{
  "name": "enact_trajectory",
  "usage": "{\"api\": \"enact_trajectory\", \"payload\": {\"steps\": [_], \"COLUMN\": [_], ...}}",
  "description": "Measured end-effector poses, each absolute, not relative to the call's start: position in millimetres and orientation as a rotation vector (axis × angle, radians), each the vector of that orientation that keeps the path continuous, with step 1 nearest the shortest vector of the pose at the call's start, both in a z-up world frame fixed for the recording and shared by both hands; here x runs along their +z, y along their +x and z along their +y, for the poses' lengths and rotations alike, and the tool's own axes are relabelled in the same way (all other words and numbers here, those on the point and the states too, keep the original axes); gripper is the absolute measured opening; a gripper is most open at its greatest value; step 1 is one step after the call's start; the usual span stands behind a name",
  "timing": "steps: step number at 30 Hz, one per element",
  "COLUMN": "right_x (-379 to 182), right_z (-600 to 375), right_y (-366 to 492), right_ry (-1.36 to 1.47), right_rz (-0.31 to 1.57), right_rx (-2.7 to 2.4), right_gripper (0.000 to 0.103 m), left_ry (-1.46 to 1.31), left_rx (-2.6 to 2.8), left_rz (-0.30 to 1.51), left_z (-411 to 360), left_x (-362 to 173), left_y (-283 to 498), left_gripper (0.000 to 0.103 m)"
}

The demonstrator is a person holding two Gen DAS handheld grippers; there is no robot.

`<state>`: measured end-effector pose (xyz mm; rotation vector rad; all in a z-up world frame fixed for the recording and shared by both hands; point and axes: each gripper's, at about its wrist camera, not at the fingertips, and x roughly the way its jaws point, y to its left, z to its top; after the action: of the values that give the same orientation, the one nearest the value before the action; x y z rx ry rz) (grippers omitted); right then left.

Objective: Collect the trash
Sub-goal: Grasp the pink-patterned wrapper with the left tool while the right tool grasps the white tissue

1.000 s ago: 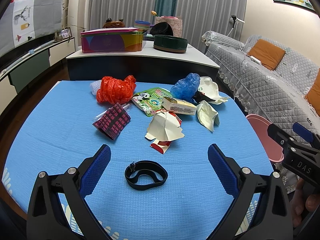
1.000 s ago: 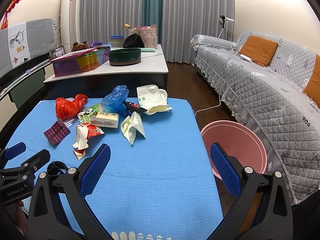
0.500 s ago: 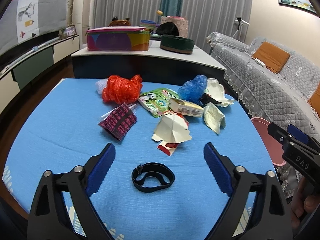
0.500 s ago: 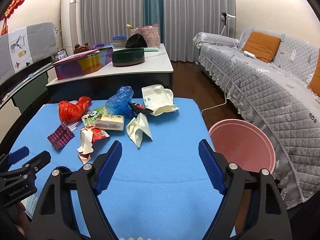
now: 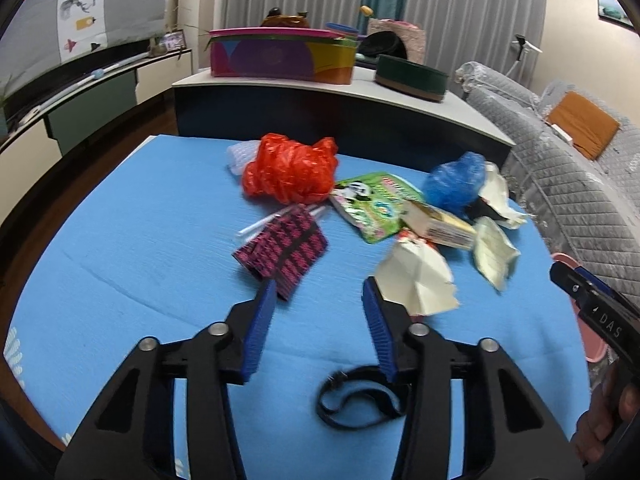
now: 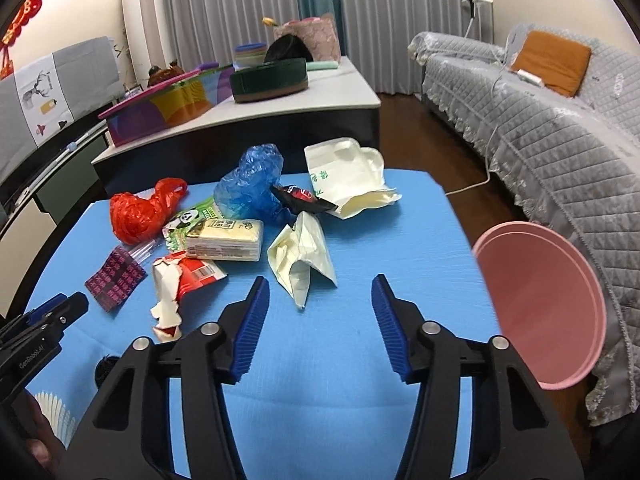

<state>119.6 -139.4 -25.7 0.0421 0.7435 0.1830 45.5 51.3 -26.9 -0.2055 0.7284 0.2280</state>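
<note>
Trash (image 6: pixel 296 216) all lies mid-frame on the blue table (image 6: pixel 400 248), pink bin (image 6: pixel 552 304) looks empty; my left gripper (image 5: pixel 318 296) and right gripper (image 6: pixel 320 292) both gape, holding nothing

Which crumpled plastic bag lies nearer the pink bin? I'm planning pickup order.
The blue crumpled plastic bag; the red crumpled plastic bag lies farther from the pink bin.

You were working in a home living room. A sofa under a grey quilted cover (image 6: pixel 552 152) with an orange cushion (image 6: pixel 554 62) ran along your right, floor-length grey pleated curtains (image 6: pixel 400 8) hung behind, and a white-topped dark coffee table (image 6: pixel 280 108) held a colourful gift box (image 5: pixel 280 58). A tall white standing air conditioner (image 6: pixel 144 20) filled the corner.
</note>
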Motion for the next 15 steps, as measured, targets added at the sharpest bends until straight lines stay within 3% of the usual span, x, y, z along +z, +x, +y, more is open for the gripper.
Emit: {"api": "enact_trajectory", "payload": {"steps": [15], "right_x": [-61], "right_z": [-122], "right_y": [169], "right_ry": [0.054], "right_rz": [0.841], "right_rx": [0.194], "right_gripper": [0.051], "left_ry": [-0.29], "left_rx": [0.298], "left_rz": [0.786], "left_z": [95], "left_x": [-58], "left_y": [83], "left_gripper": [0.042]}}
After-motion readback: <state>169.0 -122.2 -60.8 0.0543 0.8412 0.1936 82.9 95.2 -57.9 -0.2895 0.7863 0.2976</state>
